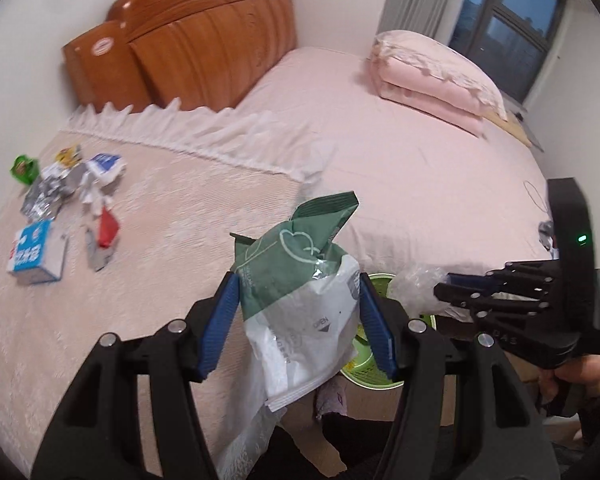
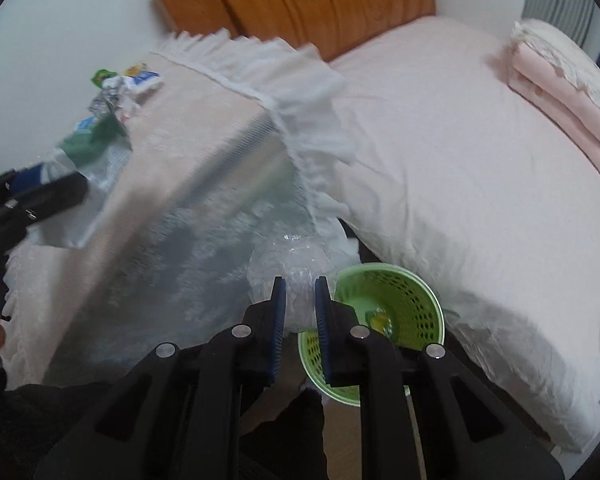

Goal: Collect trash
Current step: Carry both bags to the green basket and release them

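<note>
While your left tool (image 1: 298, 312) clamps the green-and-white wrapper (image 1: 300, 280) above the bed's (image 1: 400, 152) edge, your right tool (image 2: 300, 308) is pinched tight on crumpled clear plastic (image 2: 288, 268) just beside the green basket (image 2: 416, 300). More trash (image 1: 64, 204) lies on the bed.

Glossy wooden headboard (image 1: 188, 52), perforated plastic basket (image 2: 412, 300)

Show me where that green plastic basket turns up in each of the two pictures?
Left wrist view: the green basket sits low, right of centre, mostly hidden behind the left claw and its green-and-white bag.
Right wrist view: low centre-right, just beyond the right claw.
Shared landmark: the wooden headboard.
</note>
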The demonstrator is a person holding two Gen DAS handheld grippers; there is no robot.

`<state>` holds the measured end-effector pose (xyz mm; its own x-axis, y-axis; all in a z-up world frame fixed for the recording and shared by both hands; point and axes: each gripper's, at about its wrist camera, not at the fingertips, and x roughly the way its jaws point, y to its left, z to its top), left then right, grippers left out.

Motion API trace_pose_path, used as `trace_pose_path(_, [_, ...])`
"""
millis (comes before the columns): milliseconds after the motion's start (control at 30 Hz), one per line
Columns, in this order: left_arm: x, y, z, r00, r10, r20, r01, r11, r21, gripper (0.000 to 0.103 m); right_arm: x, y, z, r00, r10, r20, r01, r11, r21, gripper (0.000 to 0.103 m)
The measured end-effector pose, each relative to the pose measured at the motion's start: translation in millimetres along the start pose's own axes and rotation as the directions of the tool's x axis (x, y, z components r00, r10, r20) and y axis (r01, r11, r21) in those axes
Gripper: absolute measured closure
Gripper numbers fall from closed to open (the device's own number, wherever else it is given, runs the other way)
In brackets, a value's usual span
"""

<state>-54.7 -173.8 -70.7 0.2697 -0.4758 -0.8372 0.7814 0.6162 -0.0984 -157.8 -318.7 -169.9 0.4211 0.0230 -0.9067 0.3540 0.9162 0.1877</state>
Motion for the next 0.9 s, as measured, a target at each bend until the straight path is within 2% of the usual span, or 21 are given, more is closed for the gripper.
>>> trace_pose_path(33, [5.4, -10.5, 4.0, 1.000, -0.015, -0.010, 0.015, 1.000, 0.019, 0.045, 10.7, -14.2, -6.8, 0.999, -0.011, -0.031, 0.012, 1.000, 0.023, 0.084])
trace_pose_path(67, [11.7, -21.7, 7.6, 0.999, -0.032, -0.023, 0.033, 0.999, 0.035, 0.045, 19.7, -26.7, -13.1, 0.998, -0.021, -0.056, 0.023, 0.999, 0.043, 0.074])
trace_pose_path(100, [16.7, -30.8, 9.4, 0.998, -0.045, -0.036, 0.047, 0.998, 0.047, 0.045, 24.2, -37.5, -18.1, 0.997, -0.031, -0.066, 0.035, 0.997, 0.062, 0.056])
trace_pose_path(167, [27.8, -48.8, 13.1, 0.996, -0.062, -0.061, 0.066, 0.995, 0.070, 0.045, 26.8, -58.2, -26.4, 0.996, -0.064, -0.066, 0.071, 0.991, 0.109, 0.039])
trace_pose_path(300, [49.3, -80.8, 14.2, 0.991, -0.079, -0.111, 0.091, 0.990, 0.105, 0.045, 17.2, -91.5, -35.7, 0.994, -0.100, -0.051, 0.107, 0.980, 0.168, 0.017])
trace_pose_path(400, [63.4, -97.9, 12.7, 0.984, -0.094, -0.153, 0.112, 0.988, 0.111, 0.045, 8.0, -114.9, -36.9, 0.988, -0.150, -0.035, 0.154, 0.968, 0.197, 0.010])
trace_pose_path(667, [72.5, -132.4, 10.7, 0.976, -0.119, -0.183, 0.150, 0.975, 0.162, 0.044, -8.3, -150.2, -34.4, 0.982, -0.189, 0.000, 0.183, 0.954, 0.236, 0.009])
trace_pose_path(733, [72.2, -135.9, 9.9, 0.972, -0.136, -0.192, 0.168, 0.972, 0.163, 0.031, -10.6, -152.7, -33.6, 0.980, -0.199, 0.006, 0.192, 0.952, 0.238, 0.008])
trace_pose_path(767, [72.3, -138.5, 9.6, 0.973, -0.128, -0.193, 0.160, 0.973, 0.165, 0.017, -12.2, -153.5, -33.5, 0.978, -0.208, 0.009, 0.200, 0.950, 0.239, 0.006])
trace_pose_path(800, [72.1, -140.1, 9.5, 0.976, -0.109, -0.189, 0.142, 0.975, 0.170, 0.007, -13.0, -153.5, -33.3, 0.977, -0.214, 0.012, 0.205, 0.949, 0.238, 0.005])
trace_pose_path(900, [71.3, -142.4, 9.8, 0.977, -0.098, -0.189, 0.133, 0.974, 0.183, 0.008, -12.2, -153.8, -31.5, 0.975, -0.223, 0.012, 0.214, 0.946, 0.242, 0.005])
